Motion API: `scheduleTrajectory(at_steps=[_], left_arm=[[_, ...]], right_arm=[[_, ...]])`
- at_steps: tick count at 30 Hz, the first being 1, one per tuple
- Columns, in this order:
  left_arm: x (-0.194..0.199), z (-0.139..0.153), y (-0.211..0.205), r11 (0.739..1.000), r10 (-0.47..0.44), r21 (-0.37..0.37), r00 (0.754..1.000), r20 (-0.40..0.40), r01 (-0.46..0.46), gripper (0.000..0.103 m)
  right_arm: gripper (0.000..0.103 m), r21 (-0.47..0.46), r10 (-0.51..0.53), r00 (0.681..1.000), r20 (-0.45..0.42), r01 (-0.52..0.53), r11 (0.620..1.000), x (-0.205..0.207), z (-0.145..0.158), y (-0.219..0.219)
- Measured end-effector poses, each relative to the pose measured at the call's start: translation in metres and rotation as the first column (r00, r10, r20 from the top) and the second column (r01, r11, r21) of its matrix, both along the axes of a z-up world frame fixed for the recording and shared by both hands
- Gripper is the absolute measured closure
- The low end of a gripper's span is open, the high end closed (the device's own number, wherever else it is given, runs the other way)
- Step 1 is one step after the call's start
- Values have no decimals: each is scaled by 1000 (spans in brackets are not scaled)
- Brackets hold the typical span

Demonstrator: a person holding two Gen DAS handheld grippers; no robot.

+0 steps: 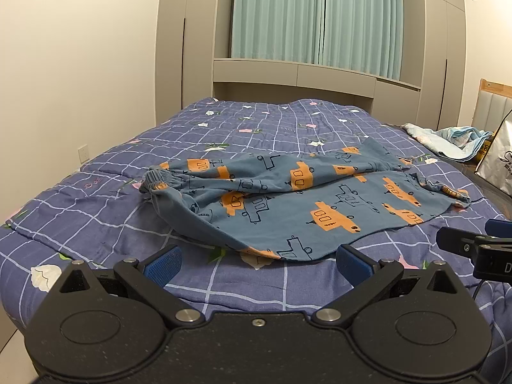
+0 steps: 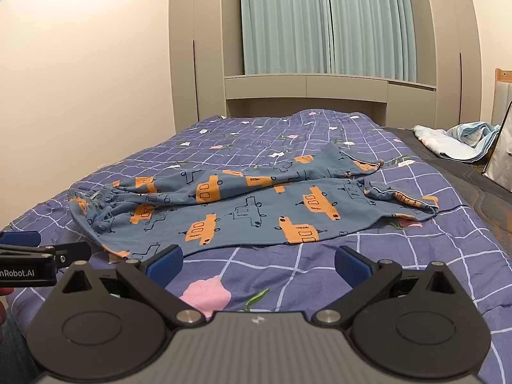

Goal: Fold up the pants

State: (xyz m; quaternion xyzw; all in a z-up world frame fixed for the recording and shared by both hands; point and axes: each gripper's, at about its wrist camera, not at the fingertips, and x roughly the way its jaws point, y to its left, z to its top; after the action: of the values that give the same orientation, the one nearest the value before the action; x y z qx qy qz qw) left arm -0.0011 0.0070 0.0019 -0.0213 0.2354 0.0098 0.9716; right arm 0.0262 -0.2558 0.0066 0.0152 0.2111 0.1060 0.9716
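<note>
We're in a bedroom, over a bed (image 1: 96,224) with a checked quilt. The pants (image 1: 304,198) lie crumpled just ahead of us, long axis left to right. Our left hand-held gripper (image 1: 256,260) is nearer, its jaws spread wide and empty, almost at the hem. The right hand-held gripper (image 2: 257,262), equally wide and empty, sits a touch back. Overlapping folds hide the far leg's edges.

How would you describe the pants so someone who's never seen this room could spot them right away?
Find the bed with the purple checked quilt. The pants lie spread across its middle, unfolded. They are blue-grey with orange vehicle prints, unlike the pale blue bundle of cloth at the far right.
</note>
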Motion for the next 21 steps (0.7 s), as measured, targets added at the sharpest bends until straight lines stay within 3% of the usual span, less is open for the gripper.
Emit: scheduleTrajectory(at_steps=[21], left_arm=[[-1,0,2,1000,1,-4,1000,0,-1,1]], right_arm=[[0,6,-7,1000,-11,7,1000,0,0,-2]])
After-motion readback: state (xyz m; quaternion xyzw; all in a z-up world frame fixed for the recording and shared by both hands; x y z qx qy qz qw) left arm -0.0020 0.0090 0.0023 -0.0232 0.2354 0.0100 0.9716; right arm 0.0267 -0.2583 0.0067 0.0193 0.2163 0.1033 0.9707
